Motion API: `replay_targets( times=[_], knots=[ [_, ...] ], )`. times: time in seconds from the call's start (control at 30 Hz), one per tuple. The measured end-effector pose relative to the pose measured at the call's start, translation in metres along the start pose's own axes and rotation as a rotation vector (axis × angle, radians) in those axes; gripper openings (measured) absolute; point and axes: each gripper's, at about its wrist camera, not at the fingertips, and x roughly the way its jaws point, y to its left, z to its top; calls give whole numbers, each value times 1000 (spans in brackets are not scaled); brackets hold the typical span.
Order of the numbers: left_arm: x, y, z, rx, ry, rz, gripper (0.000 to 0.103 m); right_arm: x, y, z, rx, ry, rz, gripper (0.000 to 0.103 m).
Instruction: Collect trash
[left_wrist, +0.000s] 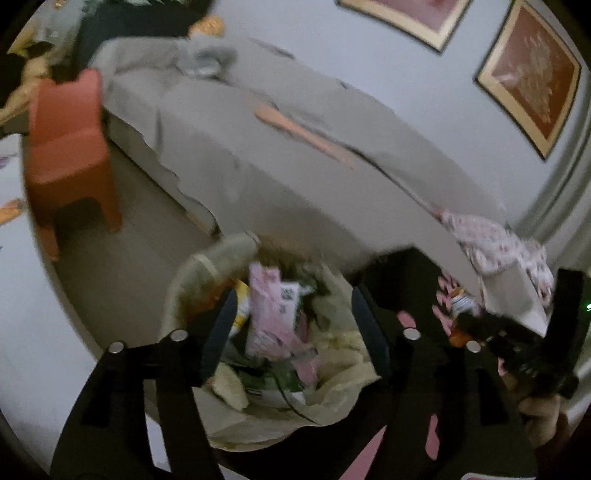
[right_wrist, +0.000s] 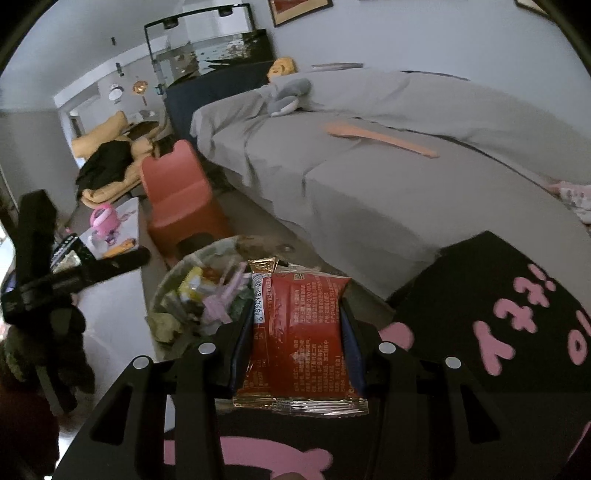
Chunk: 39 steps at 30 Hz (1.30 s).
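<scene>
Broadly, a grey-covered sofa (right_wrist: 388, 155) fills the back of the room, with a long peach strip (right_wrist: 380, 139) lying flat on its seat and a grey soft toy (right_wrist: 290, 94) near its far end. At its foot lies a black mat with pink lettering (right_wrist: 509, 314). A red child's chair (right_wrist: 181, 199) stands on the floor just beside the sofa's front edge.

Nearer, a trash bin lined with a pale bag (left_wrist: 207, 273) sits on the floor between the chair and the mat. It is heaped with wrappers, among them a pink packet (left_wrist: 269, 314) and a yellow one (left_wrist: 240, 314).

The left claw (left_wrist: 291, 328) hangs directly over the bin, its jaws well apart with nothing between them; the pink packet seen in the gap lies below in the heap. That view is blurred, so finer detail in the bin cannot be made out.

The right claw (right_wrist: 295, 332) is closed onto a red snack wrapper (right_wrist: 299, 332), its pads pressing the wrapper's two long sides. The wrapper stands upright between the fingers, its printed back facing the camera, just beside the bin's rim and not over the opening.
</scene>
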Motion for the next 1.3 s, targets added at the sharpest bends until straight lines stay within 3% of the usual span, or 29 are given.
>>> replay_targets(
  times=[0.2, 0.5, 0.53, 0.63, 0.67, 0.87, 0.97, 1.3],
  knots=[
    [-46, 16, -20, -45, -104, 121, 63, 40, 30, 19, -18, 4, 91, 42],
    [-72, 38, -57, -68, -75, 117, 63, 113, 74, 23, -80, 70, 73, 42],
    [-72, 40, -59, -70, -70, 112, 63, 115, 75, 22, -81, 69, 65, 44],
    [-70, 43, -66, -85, -53, 94, 63, 116, 82, 18, -78, 56, 62, 62],
    [-69, 42, -68, -84, -49, 89, 63, 114, 83, 17, -80, 48, 57, 63],
    [-76, 28, -76, -33, -57, 65, 63, 63, 73, 1, -28, -3, 14, 67],
    [-88, 9, -84, 18, -79, 39, 68, 19, 64, -15, 8, -29, -16, 67],
    [-117, -78, -135, 221, -45, -50, 86, -154, 42, -134, 107, -120, -229, 67]
  ],
)
